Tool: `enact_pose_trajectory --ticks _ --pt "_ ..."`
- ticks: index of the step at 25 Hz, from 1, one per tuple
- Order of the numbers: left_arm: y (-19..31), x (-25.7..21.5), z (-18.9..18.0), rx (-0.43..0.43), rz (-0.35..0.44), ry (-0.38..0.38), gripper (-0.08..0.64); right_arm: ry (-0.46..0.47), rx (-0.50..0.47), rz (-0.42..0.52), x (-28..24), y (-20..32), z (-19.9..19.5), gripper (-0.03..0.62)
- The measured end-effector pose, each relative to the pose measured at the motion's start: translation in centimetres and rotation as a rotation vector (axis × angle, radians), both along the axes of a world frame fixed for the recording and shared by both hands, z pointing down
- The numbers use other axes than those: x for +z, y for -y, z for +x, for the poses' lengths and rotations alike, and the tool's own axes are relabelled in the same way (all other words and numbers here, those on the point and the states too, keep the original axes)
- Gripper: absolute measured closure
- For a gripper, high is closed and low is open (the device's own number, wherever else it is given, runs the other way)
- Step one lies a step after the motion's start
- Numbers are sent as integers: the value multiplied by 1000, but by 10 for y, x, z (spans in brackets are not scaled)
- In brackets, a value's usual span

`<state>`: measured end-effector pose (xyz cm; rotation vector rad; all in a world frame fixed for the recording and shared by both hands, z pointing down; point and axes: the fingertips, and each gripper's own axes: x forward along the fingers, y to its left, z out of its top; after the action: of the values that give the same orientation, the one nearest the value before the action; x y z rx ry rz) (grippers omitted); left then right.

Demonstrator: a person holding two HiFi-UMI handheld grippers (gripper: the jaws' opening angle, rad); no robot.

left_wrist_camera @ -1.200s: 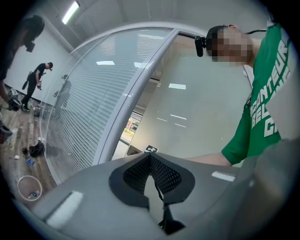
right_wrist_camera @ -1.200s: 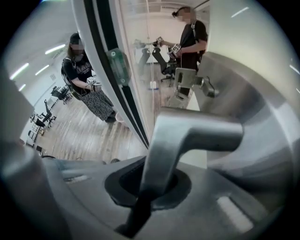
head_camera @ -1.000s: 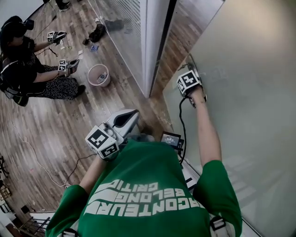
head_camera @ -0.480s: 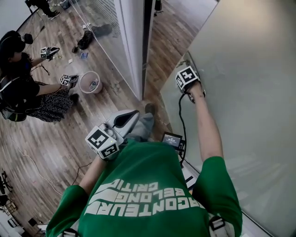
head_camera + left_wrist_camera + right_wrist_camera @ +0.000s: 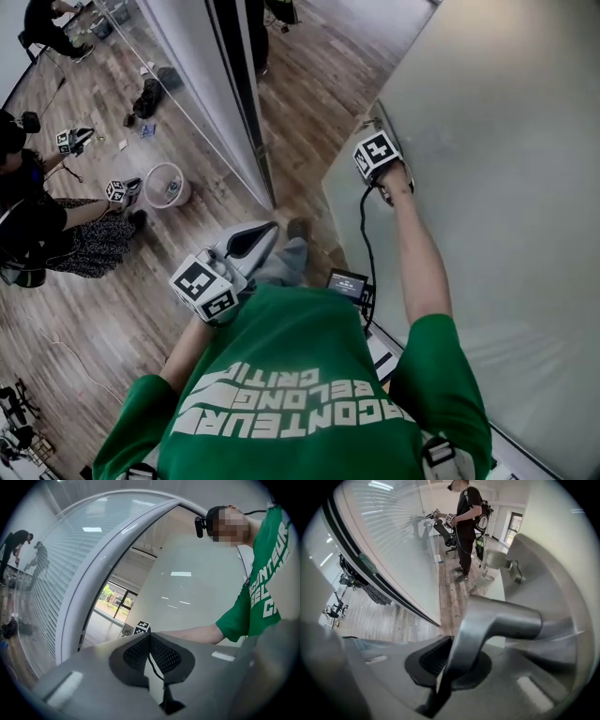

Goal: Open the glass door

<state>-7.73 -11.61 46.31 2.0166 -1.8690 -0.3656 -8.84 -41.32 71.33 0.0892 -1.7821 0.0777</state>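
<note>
While the right gripper [image 5: 443, 670] pinches its jaws tight on the metal door handle [image 5: 497, 618], at the edge of the frosted glass door [image 5: 487, 141] to the person's right, the left gripper [image 5: 152, 660] points level, jaws pressed together on nothing.

The head camera is looking steeply down from above the person's shirt [image 5: 291, 375], taking in the floor [image 5: 112, 281], the door [image 5: 487, 141], the left gripper [image 5: 270, 230] and the right gripper [image 5: 377, 155]. The left gripper's camera is facing level along its jaws toward the doorway [image 5: 117, 606], catching the right gripper from farther off, also in the head view. The right gripper's camera is sitting right against the handle [image 5: 487, 620], facing the floor, which it is sharing with the head view.
</note>
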Motion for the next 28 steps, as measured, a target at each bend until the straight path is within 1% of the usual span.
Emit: enact_pose_trajectory --ticks 6,9,14,19,28 --pt "24 17 2 54 1 -8 543 5 53 11 10 31 13 598" --pt "36 26 7 71 3 -20 543 7 81 13 17 46 27 598" --pt "57 32 11 105 1 -17 543 17 130 18 26 71 43 598" --pt "75 30 14 135 3 -15 543 20 177 21 27 95 60 600" --pt "124 19 6 198 15 -16 543 12 253 29 19 143 80 600"
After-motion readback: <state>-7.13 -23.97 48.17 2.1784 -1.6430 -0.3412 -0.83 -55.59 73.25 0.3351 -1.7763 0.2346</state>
